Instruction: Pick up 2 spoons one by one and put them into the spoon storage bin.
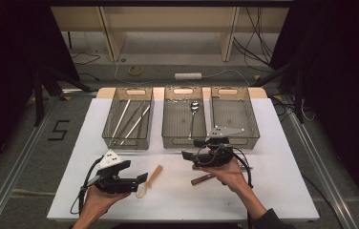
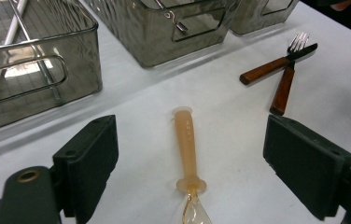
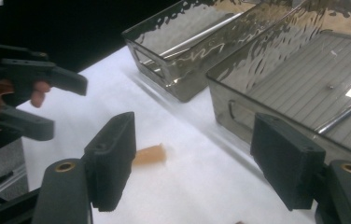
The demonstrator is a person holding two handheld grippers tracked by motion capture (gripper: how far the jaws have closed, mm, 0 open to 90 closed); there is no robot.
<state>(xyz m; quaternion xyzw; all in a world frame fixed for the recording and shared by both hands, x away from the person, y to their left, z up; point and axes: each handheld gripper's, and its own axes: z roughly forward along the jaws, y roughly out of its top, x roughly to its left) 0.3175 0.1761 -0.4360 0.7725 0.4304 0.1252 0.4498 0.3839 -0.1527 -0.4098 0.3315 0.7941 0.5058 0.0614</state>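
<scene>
A plastic spoon with an orange handle (image 1: 153,177) lies on the white table (image 1: 273,191), its clear bowl toward the front edge. In the left gripper view the spoon (image 2: 186,144) lies between the wide-apart jaws of my left gripper (image 2: 190,137). From above, the left gripper (image 1: 138,171) is open and points right at the spoon. My right gripper (image 1: 190,149) hovers in front of the middle bin, open and empty, aimed left. Its own view (image 3: 194,140) catches the tip of the spoon's handle (image 3: 150,155) and the left gripper (image 3: 29,93) farther off.
Three clear grey bins stand across the back. The left bin (image 1: 127,143) holds chopsticks (image 1: 132,119), the middle bin (image 1: 168,138) a metal spoon (image 1: 194,107), and the right bin (image 1: 253,121) looks bare. A wooden-handled knife (image 2: 267,70) and fork (image 2: 283,88) lie crossed under the right hand.
</scene>
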